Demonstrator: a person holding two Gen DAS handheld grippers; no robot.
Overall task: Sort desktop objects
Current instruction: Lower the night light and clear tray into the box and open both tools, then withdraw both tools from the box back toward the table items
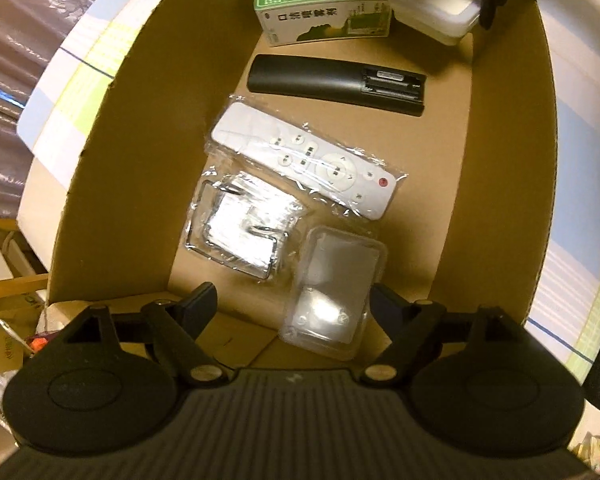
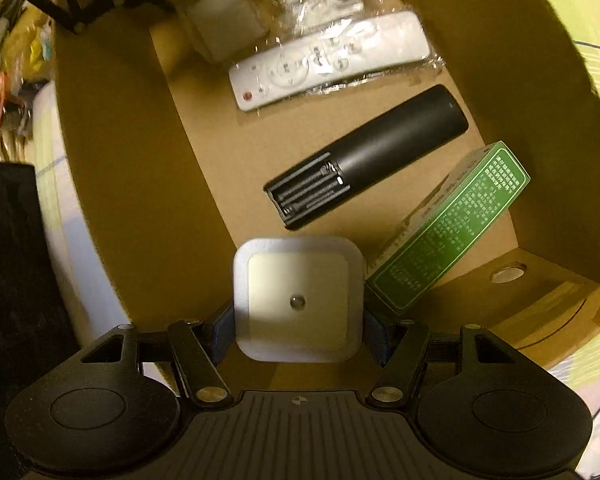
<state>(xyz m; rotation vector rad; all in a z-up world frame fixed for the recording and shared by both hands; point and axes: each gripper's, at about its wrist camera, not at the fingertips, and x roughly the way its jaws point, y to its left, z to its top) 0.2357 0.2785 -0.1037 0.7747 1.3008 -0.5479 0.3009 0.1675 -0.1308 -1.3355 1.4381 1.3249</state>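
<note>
An open cardboard box point(image 1: 120, 160) holds the items. My left gripper point(image 1: 294, 304) hangs open over it; a clear plastic case point(image 1: 334, 292) lies between its fingers, untouched by the left pad. Beyond it lie a bagged shiny metal part point(image 1: 240, 236), a wrapped white remote point(image 1: 308, 160), a black remote point(image 1: 336, 82) with its battery bay bare, and a green carton point(image 1: 324, 12). My right gripper point(image 2: 299, 330) is shut on a white square box point(image 2: 298, 300), low in the box beside the green carton point(image 2: 448, 232) and black remote point(image 2: 368, 156).
The box walls point(image 2: 120, 160) rise on all sides, with a round hole point(image 2: 508, 274) in the end wall. A striped cloth point(image 1: 80, 64) lies under the box. Cluttered papers and packets point(image 1: 4, 320) sit outside on the left.
</note>
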